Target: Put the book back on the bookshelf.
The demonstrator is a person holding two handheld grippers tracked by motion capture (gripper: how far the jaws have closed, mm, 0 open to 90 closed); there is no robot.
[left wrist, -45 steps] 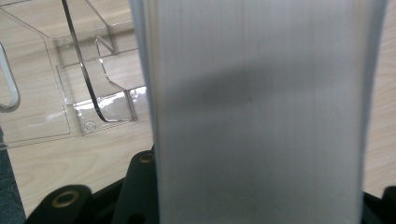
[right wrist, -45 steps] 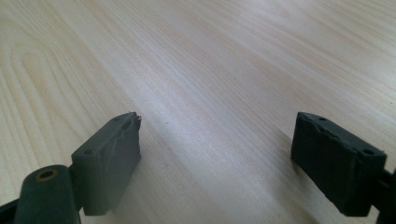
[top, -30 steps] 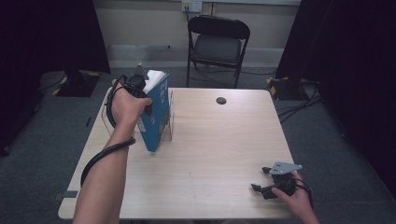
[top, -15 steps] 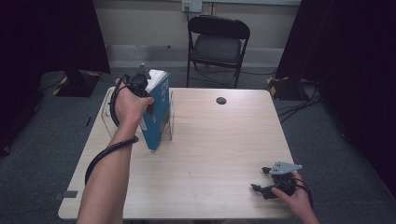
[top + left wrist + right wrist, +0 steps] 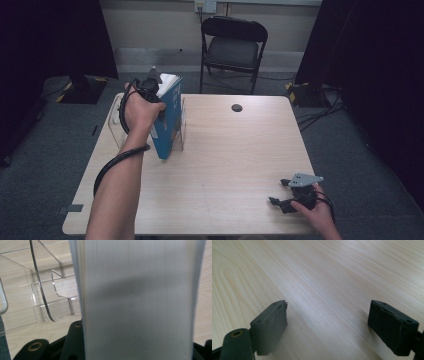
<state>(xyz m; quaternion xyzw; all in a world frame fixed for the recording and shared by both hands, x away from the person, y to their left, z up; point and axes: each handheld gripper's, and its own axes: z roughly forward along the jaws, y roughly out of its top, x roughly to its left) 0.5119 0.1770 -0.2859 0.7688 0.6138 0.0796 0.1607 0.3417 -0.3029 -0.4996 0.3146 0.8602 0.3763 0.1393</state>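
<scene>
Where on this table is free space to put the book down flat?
The light wooden table is bare across its middle and right, between the clear acrylic stand and the right gripper. A small black round disc borders it at the far edge. The far left is crowded by the blue book and left gripper.

chair: black folding, behind table's far edge, facing it
grommet: small dark round disc, table top nr far edge
cables: on grey carpet, right of table
wall outlet: above chair
</scene>
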